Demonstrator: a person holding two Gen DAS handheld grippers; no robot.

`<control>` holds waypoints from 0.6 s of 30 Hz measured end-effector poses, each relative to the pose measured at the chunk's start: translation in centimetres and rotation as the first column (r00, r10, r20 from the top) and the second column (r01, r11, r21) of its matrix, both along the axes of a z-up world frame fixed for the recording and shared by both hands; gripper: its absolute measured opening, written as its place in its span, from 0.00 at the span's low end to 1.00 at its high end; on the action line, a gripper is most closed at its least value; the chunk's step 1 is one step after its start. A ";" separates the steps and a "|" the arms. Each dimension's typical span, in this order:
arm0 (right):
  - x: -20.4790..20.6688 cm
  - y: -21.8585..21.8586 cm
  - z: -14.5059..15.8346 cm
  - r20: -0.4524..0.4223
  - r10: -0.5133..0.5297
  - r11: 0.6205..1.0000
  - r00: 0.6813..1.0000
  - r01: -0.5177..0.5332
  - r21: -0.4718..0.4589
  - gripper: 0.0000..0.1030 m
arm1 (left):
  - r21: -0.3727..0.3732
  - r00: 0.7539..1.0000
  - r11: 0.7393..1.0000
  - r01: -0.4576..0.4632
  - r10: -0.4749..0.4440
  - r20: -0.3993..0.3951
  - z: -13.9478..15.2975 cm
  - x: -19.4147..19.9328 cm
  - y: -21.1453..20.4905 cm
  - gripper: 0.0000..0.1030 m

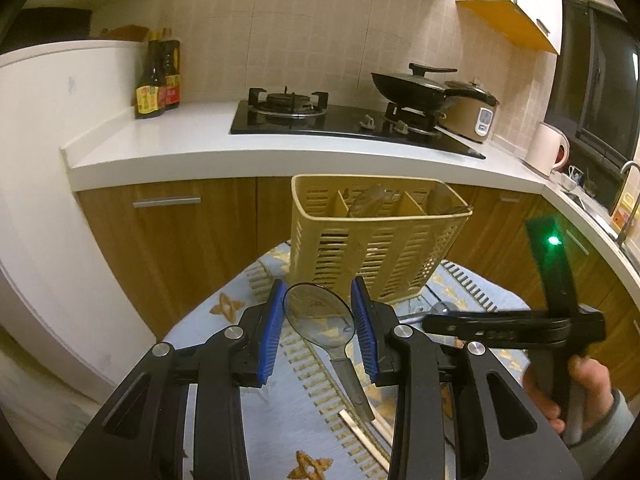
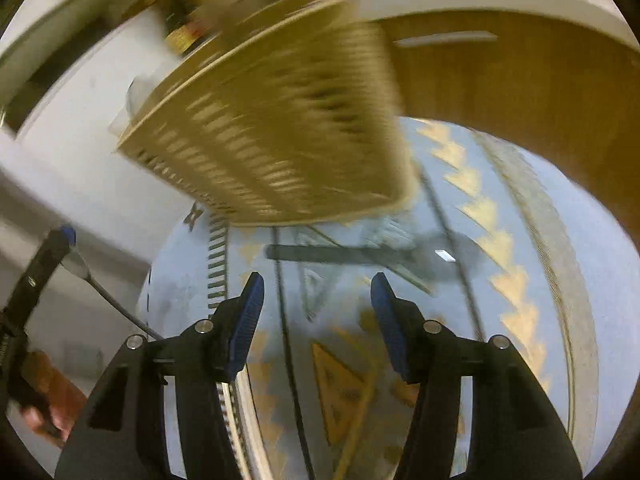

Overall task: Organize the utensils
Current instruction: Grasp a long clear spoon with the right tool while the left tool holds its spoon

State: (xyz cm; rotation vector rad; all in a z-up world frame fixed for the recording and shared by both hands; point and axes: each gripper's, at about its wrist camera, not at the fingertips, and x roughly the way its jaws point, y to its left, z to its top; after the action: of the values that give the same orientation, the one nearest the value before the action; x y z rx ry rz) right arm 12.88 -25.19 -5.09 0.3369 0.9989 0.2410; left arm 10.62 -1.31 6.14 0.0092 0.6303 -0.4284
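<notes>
A beige slotted utensil basket (image 1: pixel 372 236) stands on a round table with a blue patterned cloth (image 1: pixel 304 392); utensils stick up in its compartments. My left gripper (image 1: pixel 320 312) has its blue pads on both sides of the bowl of a dark translucent spoon (image 1: pixel 318 314), whose handle points back toward the camera. In the left wrist view my right gripper (image 1: pixel 440 314) comes in from the right, just right of the spoon. In the blurred right wrist view my right gripper (image 2: pixel 318 292) is open and empty above the cloth, with the basket (image 2: pixel 272 132) ahead and a dark utensil (image 2: pixel 360 256) lying beyond the fingers.
Chopsticks (image 1: pixel 364 432) lie on the cloth near the spoon's handle. Behind the table are wooden cabinets (image 1: pixel 172 240) and a white counter (image 1: pixel 200 136) with a gas hob (image 1: pixel 340 120), a wok (image 1: pixel 412 88), a rice cooker (image 1: pixel 476 114) and sauce bottles (image 1: pixel 158 76).
</notes>
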 end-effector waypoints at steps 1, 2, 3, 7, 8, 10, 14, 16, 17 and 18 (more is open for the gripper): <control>0.7 0.7 -0.1 0.007 0.039 0.999 0.999 -0.039 -0.030 0.51 | 0.004 1.000 1.000 -0.001 0.001 -0.001 -0.1 0.0 0.1 0.31; 1.4 1.8 -0.3 0.013 0.096 0.991 0.995 -0.095 -0.091 0.51 | 0.008 1.000 1.000 -0.003 0.003 0.000 -0.1 0.0 0.3 0.31; 1.7 2.3 -0.4 0.014 0.129 0.983 0.992 -0.126 -0.136 0.51 | 0.015 1.000 1.000 -0.005 0.005 0.003 -0.2 -0.1 0.5 0.31; 3.1 3.2 -1.4 -0.012 0.229 0.928 0.973 -0.222 -0.301 0.51 | 0.033 1.000 0.999 -0.020 0.020 0.010 -0.5 -0.1 1.1 0.31; 3.5 2.9 -1.7 -0.032 0.238 0.923 0.971 -0.236 -0.303 0.51 | 0.030 1.000 0.999 -0.026 0.026 0.005 -0.6 0.1 1.3 0.31; 4.0 2.0 -2.0 -0.047 0.247 0.920 0.968 -0.250 -0.303 0.51 | 0.019 0.999 0.999 -0.035 0.035 -0.008 -0.9 0.5 1.7 0.31; 5.0 1.1 -2.5 -0.125 0.293 0.906 0.948 -0.317 -0.280 0.51 | -0.001 0.998 0.999 -0.039 0.038 -0.042 -1.6 1.2 1.9 0.31; 4.9 1.5 -2.5 -0.145 0.317 0.886 0.937 -0.347 -0.307 0.51 | 0.001 0.998 0.999 -0.035 0.035 -0.044 -1.8 1.4 1.8 0.31; 4.8 1.8 -2.6 -0.157 0.337 0.876 0.928 -0.371 -0.308 0.51 | 0.003 0.999 0.999 -0.033 0.033 -0.043 -1.8 1.4 1.7 0.31; 4.7 2.0 -2.6 -0.169 0.347 0.871 0.923 -0.383 -0.308 0.51 | 0.005 0.999 0.999 -0.031 0.032 -0.042 -1.9 1.4 1.6 0.31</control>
State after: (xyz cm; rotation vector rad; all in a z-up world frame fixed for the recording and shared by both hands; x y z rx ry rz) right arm 17.56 -23.19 -7.68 -0.1600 1.1876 0.3919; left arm 12.00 0.32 4.28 -0.0060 0.6720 -0.3977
